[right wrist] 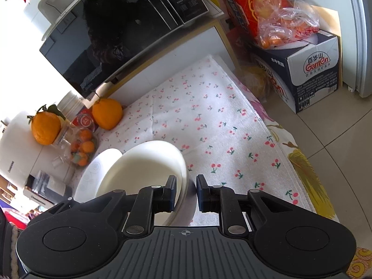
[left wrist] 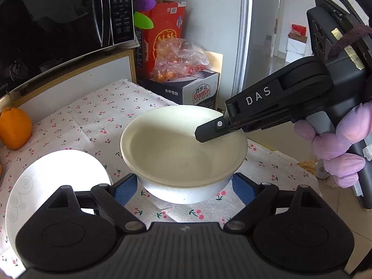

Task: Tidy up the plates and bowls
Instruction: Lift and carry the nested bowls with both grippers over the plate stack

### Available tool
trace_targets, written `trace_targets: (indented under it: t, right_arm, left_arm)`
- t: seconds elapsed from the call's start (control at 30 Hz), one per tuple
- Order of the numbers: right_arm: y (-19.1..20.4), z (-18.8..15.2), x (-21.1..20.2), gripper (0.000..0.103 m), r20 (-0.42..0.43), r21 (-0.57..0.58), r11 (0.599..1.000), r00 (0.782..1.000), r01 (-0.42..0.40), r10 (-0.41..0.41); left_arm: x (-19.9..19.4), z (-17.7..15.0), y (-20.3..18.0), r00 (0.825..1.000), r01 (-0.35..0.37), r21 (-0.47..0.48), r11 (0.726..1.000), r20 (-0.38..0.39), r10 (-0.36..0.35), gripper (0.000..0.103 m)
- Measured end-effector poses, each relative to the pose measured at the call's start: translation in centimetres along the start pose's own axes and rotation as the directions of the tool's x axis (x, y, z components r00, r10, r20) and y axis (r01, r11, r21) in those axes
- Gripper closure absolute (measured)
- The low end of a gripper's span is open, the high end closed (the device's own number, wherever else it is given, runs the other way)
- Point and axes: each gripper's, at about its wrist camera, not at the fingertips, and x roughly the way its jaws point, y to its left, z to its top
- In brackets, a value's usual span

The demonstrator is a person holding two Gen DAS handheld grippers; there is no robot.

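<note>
A cream bowl (left wrist: 183, 139) sits nested in a white bowl (left wrist: 186, 190) on the cherry-print cloth (left wrist: 93, 116). My left gripper (left wrist: 183, 186) is open, its blue pads either side of the white bowl's base, not touching. My right gripper (left wrist: 209, 132) reaches in from the right; its jaws straddle the cream bowl's far right rim. In the right wrist view the right gripper (right wrist: 186, 193) has one finger inside the cream bowl (right wrist: 144, 167) and one outside, with a small gap left. A white plate (left wrist: 51, 186) with swirl pattern lies to the left; it also shows in the right wrist view (right wrist: 93, 172).
A microwave (left wrist: 58, 23) stands on a cabinet behind the cloth. Oranges (right wrist: 107, 114) lie at the cloth's left edge. A red box (left wrist: 162, 34), a bag of fruit (left wrist: 181, 58) and a Ganten carton (right wrist: 313, 74) stand at the back right. Tiled floor (right wrist: 337, 139) lies right of the table.
</note>
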Motion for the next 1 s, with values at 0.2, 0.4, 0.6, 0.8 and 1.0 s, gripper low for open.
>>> trace_targets:
  t: [0.2, 0.4, 0.6, 0.8, 1.0]
  right_arm:
    - [1.9, 0.3, 0.2, 0.085, 0.017, 0.000, 1.000, 1.000, -0.023, 0.023]
    - [4.3, 0.5, 1.0, 0.085, 0.023, -0.015, 0.999, 0.999, -0.047, 0.047]
    - [6.9, 0.4, 2.2, 0.084, 0.022, -0.028, 0.997, 0.997, -0.069, 0.070]
    - [9.3, 0.0, 3.9, 0.084, 0.005, -0.044, 0.995, 0.996, -0.086, 0.087]
    - [11.4, -0.5, 5.5, 0.084, -0.007, -0.053, 0.993, 0.995, -0.102, 0.102]
  left_arm:
    - [-1.4, 0.1, 1.2, 1.000, -0.019, -0.005, 1.000, 0.013, 0.019, 0.016]
    - [-2.8, -0.4, 2.6, 0.999, -0.045, -0.015, 0.999, 0.029, 0.045, 0.016]
    - [-4.0, -1.0, 4.5, 0.997, -0.066, -0.034, 0.997, 0.035, 0.067, 0.016]
    - [-5.0, -2.0, 6.6, 0.996, -0.086, -0.063, 0.994, 0.029, 0.088, 0.016]
    - [-5.5, -2.9, 8.4, 0.994, -0.103, -0.096, 0.990, 0.013, 0.105, 0.016]
